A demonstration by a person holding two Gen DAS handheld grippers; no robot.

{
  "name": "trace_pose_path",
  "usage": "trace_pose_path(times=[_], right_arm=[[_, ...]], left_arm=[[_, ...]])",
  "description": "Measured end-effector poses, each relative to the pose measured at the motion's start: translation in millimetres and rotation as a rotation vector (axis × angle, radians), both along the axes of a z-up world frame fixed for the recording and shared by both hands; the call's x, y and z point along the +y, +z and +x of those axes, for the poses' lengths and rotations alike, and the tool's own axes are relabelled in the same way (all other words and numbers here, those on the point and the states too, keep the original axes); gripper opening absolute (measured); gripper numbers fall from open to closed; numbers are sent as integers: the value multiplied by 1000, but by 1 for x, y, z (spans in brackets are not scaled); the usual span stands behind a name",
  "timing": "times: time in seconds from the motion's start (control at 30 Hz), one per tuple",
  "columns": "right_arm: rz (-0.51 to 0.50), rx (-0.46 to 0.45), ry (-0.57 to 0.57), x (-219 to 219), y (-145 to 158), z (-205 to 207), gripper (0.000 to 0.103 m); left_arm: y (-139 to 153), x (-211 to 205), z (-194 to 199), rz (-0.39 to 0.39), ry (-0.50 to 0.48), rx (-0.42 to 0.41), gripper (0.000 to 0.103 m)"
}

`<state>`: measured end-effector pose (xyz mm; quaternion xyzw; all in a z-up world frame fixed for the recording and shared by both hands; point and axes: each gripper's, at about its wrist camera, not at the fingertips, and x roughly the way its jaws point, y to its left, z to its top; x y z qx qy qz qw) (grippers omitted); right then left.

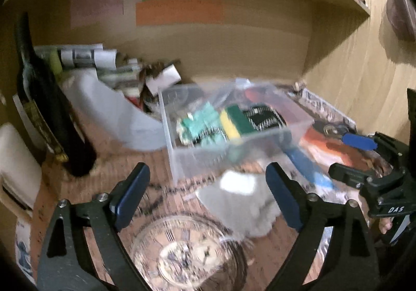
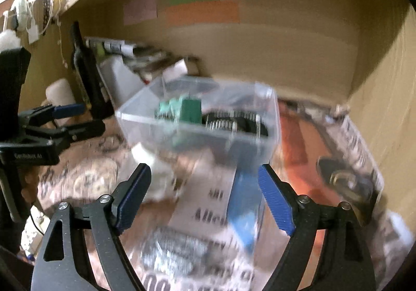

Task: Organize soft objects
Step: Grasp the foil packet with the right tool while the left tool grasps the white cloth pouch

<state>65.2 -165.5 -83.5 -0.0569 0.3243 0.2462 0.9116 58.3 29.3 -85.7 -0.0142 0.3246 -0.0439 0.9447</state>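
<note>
A clear plastic bin stands on the desk and holds a yellow-green sponge, teal soft pieces and a black-and-white cloth. It also shows in the right wrist view. A white soft object lies on the desk in front of the bin, between my left gripper's open fingers. It shows in the right wrist view left of my right gripper, which is open and empty. A blue object lies between the right fingers.
A dark bottle stands at the left. A white plastic bag and rolled papers lie behind it. A glass dish sits near my left gripper. Printed papers and scissors cover the right side. A shelf hangs overhead.
</note>
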Motion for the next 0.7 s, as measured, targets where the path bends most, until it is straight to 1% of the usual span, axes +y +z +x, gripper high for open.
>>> trace_pose_path(times=[0.23, 0.37, 0.47, 0.5, 0.53, 0.57, 0.63, 0.7], right_arm=[[-1, 132, -1, -2, -37, -14, 82], [-2, 175, 7, -4, -51, -22, 82], [6, 188, 18, -5, -54, -25, 82], [9, 192, 22, -6, -55, -26, 81], [14, 193, 22, -6, -56, -26, 74], [20, 199, 29, -7, -56, -26, 70], [31, 203, 42, -8, -57, -26, 60], [28, 195, 46, -8, -57, -29, 55]], left_arm=[[-28, -8, -12, -12, -12, 76, 91], [-42, -13, -12, -13, -21, 115, 91], [-49, -17, -5, -13, -25, 144, 91], [-52, -18, -2, -13, -27, 153, 91], [-54, -19, 1, -15, -30, 162, 91], [-57, -21, 5, -16, -30, 172, 91], [-61, -23, 11, -18, -34, 190, 91], [-66, -25, 19, -19, -37, 209, 91]])
